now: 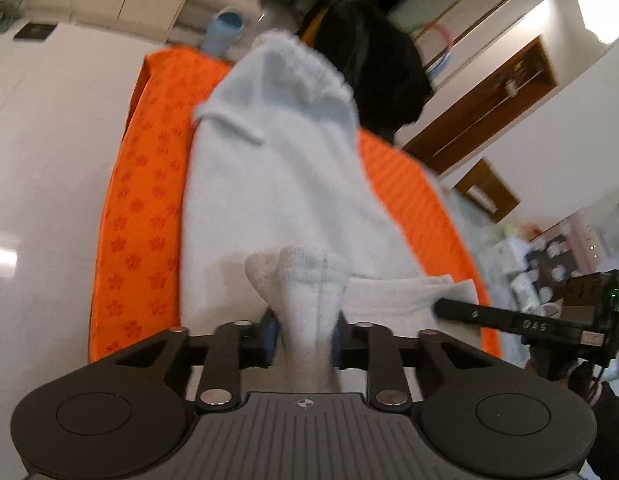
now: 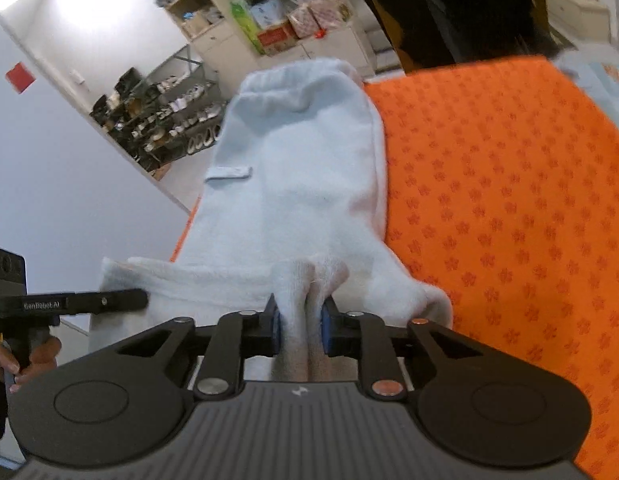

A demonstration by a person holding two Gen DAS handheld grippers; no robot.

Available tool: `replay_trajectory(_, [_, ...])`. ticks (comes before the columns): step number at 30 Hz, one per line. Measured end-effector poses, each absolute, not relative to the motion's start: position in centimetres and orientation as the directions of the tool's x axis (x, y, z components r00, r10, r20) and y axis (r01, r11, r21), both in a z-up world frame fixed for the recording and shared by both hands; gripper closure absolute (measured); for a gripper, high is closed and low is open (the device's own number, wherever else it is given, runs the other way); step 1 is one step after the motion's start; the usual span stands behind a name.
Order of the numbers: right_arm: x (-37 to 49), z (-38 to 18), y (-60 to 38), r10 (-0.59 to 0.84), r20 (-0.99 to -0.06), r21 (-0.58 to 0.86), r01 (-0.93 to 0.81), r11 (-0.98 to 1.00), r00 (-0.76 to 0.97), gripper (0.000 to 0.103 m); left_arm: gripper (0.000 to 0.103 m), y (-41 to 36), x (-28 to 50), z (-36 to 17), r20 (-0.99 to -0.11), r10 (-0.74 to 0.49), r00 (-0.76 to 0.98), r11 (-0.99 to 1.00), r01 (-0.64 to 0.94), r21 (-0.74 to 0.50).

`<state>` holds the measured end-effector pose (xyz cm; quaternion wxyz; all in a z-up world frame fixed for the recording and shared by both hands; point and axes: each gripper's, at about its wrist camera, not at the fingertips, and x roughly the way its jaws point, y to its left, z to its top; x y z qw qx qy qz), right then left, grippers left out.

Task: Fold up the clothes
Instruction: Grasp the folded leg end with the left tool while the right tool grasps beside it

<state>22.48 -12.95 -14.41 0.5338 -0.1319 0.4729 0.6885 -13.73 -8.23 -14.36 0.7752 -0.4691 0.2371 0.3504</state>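
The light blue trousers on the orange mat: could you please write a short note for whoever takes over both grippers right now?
Left gripper: shut on a bunched hem of the light blue trousers.
Right gripper: shut on the other bunched hem of the trousers.
Trousers: spread lengthwise on the orange mat, waistband at the far end, hems at the near end in the grippers.
Done: both near-end grips taken.
Left: probably carry the hems up and over towards the waistband, lay them down, release, then fold again if needed.

Pale blue pants [image 1: 269, 184] flat on mat, hem bunched
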Motion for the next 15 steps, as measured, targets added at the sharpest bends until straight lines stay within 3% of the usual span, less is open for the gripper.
replay_trajectory(3, [22.4,-15.2,-13.1,0.601,-0.706,0.496,-0.867,0.042,-0.375,0.053,0.056,-8.6,-14.0,-14.5,-0.708,0.311,0.634,0.318,-0.771,-0.552])
replay_trajectory(5, [21.9,-15.1,-13.5,0.599,-0.717,0.468,-0.883,0.035,-0.357,0.049,0.05,-9.1,-14.5,-14.4,-0.706,0.315,0.634,0.312,-0.772,-0.554])
replay_trajectory(10, [18.7,-13.8,-14.9,0.595,-0.766,0.25,-0.965,-0.075,-0.244,0.04,0.051,-9.8,-15.1,-14.7,-0.71,0.325,0.625,0.289,-0.78,-0.555])
replay_trajectory(12, [17.3,-13.7,-15.1,0.582,-0.777,0.177,-0.971,-0.163,-0.24,0.045,0.051,-9.9,-15.2,-14.8,-0.722,0.328,0.61,0.279,-0.792,-0.543])
replay_trajectory(13, [17.0,-13.9,-15.0,0.577,-0.787,0.14,-0.974,-0.179,-0.219,0.061,0.051,-9.9,-15.3,-14.9,-0.727,0.329,0.603,0.274,-0.798,-0.537])
replay_trajectory(14, [16.9,-14.1,-14.9,0.572,-0.795,0.113,-0.976,-0.188,-0.202,0.07,0.051,-9.9,-15.5,-15.0,-0.731,0.329,0.598,0.27,-0.801,-0.534])
replay_trajectory(15, [17.6,-14.5,-14.6,0.57,-0.796,0.14,-0.978,-0.154,-0.203,0.072,0.051,-9.9,-15.7,-15.1,-0.734,0.329,0.594,0.266,-0.804,-0.532])
